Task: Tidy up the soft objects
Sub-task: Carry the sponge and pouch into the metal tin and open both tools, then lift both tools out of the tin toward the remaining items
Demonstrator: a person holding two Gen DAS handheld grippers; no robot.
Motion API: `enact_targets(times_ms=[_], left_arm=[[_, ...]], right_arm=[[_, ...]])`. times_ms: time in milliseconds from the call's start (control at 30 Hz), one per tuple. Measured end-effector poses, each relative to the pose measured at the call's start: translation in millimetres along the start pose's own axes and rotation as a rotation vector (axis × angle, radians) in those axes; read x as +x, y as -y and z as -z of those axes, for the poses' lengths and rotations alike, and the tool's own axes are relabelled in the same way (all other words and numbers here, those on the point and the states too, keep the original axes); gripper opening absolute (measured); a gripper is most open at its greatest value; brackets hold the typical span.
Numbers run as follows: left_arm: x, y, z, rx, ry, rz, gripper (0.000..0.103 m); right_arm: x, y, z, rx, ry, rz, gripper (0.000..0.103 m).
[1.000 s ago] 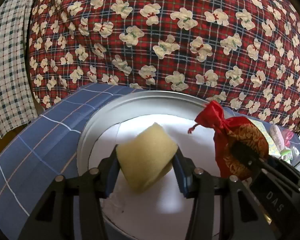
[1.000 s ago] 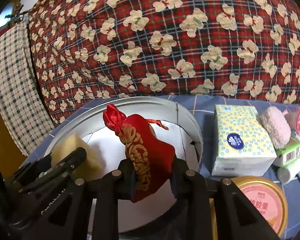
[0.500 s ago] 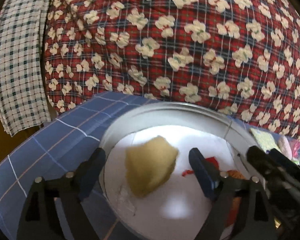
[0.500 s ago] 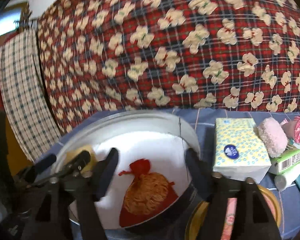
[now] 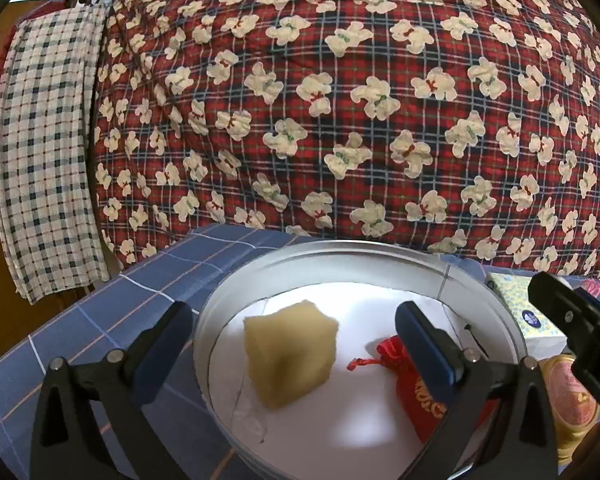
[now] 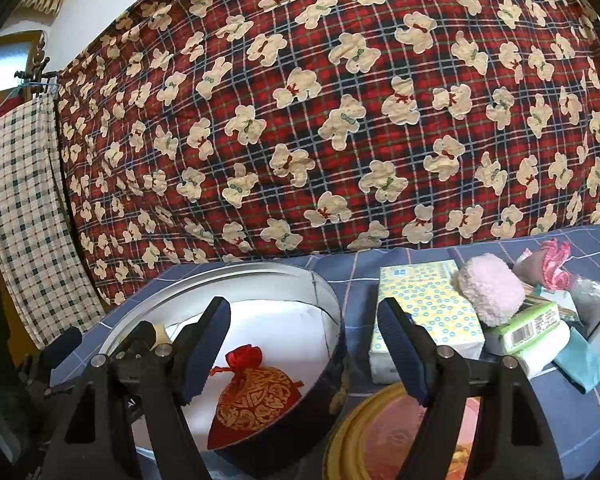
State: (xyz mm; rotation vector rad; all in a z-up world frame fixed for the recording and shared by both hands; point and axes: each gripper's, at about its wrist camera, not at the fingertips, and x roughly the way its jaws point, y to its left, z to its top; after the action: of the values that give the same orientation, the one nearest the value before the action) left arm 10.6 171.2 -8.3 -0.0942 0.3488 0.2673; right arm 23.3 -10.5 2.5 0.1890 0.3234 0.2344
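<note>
A yellow foam sponge block (image 5: 292, 356) and a red drawstring pouch with gold embroidery (image 6: 256, 394) are seen lying apart on the white floor of the round silver tin (image 5: 380, 250), near the left edge of the blue checked tabletop (image 5: 100, 320); the left hand-held gripper (image 5: 292, 344) is opening, its jaws spread wide of the sponge with nothing held; the right hand-held gripper (image 6: 304, 348) is held open and empty above the tin's rim. The release step is judged done; next, a soft item from the right-hand cluster, perhaps the fluffy pink puff (image 6: 488, 292), would have to be reached and pinched gently.
</note>
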Motion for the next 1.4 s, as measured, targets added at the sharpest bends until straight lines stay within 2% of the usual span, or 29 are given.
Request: enact_targets(times_ms=[233, 600, 767, 967, 1200, 1400], left_arm=[[-5, 12, 1, 0.052, 0.024, 0.011, 0.103], [-5, 12, 1, 0.052, 0.026, 0.018, 0.103], [-9, 14, 2, 0.044, 0.027, 0.033, 0.103], [-16, 26, 5, 0.054, 0.033, 0.072, 0.103], [-24, 40, 6, 0.060, 0.038, 0.130, 0.103], [-27, 50, 9, 0.020, 0.000, 0.209, 0.103]], right_arm=[[-3, 7, 0, -0.009, 0.011, 0.041, 0.078], [-11, 26, 1, -0.043, 0.014, 0.106, 0.078], [-23, 43, 1, -0.093, 0.040, 0.167, 0.078], [-29, 65, -1, -0.066, 0.034, 0.201, 0.078], [-30, 67, 0, -0.099, 0.029, 0.220, 0.078], [-34, 74, -1, -0.119, 0.030, 0.241, 0.078]])
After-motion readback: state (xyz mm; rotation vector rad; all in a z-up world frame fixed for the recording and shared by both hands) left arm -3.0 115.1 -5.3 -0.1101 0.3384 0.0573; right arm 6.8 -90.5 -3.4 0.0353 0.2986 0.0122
